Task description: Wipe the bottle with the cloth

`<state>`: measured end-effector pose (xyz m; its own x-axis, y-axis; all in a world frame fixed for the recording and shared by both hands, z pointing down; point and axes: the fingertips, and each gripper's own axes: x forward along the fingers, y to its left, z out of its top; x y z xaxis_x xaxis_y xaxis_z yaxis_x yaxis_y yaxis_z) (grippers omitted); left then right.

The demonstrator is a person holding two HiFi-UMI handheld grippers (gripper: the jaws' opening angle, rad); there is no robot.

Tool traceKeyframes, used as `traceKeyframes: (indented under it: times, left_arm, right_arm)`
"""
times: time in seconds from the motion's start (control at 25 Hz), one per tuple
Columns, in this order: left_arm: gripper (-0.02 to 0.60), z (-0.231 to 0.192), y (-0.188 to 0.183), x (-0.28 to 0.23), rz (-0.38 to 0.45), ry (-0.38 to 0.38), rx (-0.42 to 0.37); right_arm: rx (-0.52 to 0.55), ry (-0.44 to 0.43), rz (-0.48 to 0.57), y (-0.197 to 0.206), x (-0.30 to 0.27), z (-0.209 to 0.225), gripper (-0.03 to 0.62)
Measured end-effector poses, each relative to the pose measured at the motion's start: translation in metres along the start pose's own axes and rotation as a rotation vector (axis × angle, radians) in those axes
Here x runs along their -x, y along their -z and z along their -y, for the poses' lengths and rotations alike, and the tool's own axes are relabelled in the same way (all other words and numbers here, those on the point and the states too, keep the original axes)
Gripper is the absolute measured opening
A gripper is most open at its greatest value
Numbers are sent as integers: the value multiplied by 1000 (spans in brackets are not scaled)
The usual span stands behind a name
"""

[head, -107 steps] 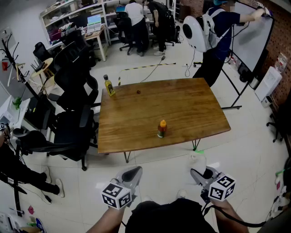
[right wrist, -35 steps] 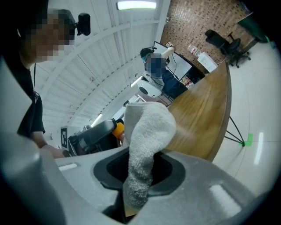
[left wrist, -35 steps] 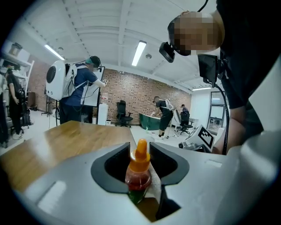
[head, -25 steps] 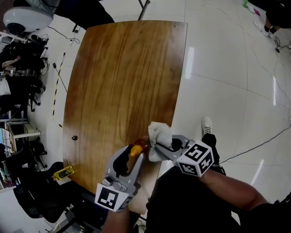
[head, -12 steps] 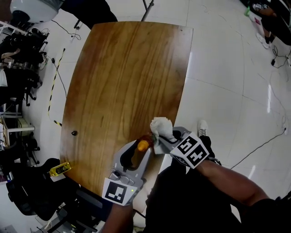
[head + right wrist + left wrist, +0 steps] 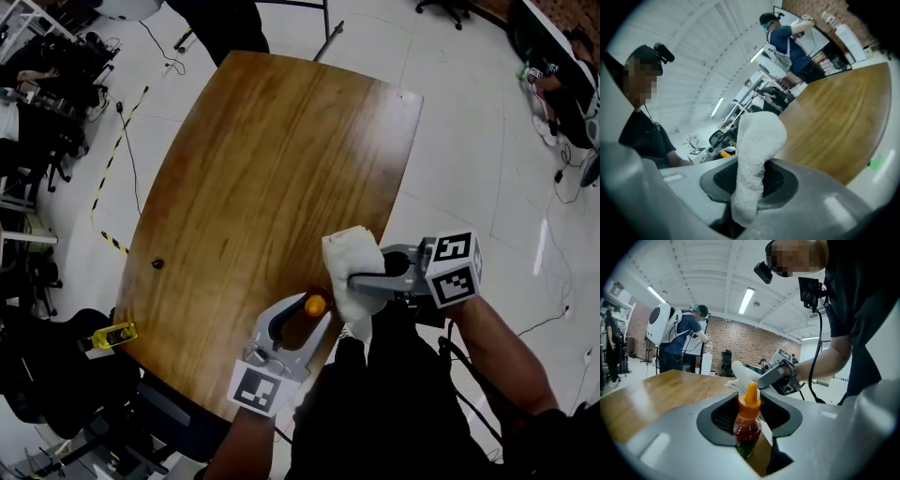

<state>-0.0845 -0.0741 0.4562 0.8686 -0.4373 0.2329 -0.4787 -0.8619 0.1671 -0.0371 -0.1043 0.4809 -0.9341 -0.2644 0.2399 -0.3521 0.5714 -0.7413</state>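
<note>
We are gripping the bottle (image 6: 747,423) with the left gripper (image 6: 298,328) at the table's (image 6: 253,169) 6 o'clock edge, clamping the cloth (image 6: 349,262) in the right gripper (image 6: 370,281) at the bottle's 2 o'clock, wiping seemingly unfinished.

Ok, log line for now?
left gripper: shut on orange-capped red sauce bottle | right gripper: shut on white terry cloth | cloth beside cap, contact unclear
</note>
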Motion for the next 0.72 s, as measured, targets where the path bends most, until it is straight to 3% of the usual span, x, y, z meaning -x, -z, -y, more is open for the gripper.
traceKeyframes:
  times: [0.2,0.36,0.52,0.72]
  left_arm:
    - [156,4,4,1,-39,22,-7]
    - [158,5,12,3,-90,31,-40]
    - [158,4,9,6,-66,5,-23]
    - [158,3,4,2,-21,-14,-16]
  right_arm:
    - [98,-154,-204,-3,-37,-6,75]
    - [96,-205,-315,11,-61,3,75]
    - [11,-220,-313,13,-72,12,75]
    - [-40,-158,-318,24,-75,36,74]
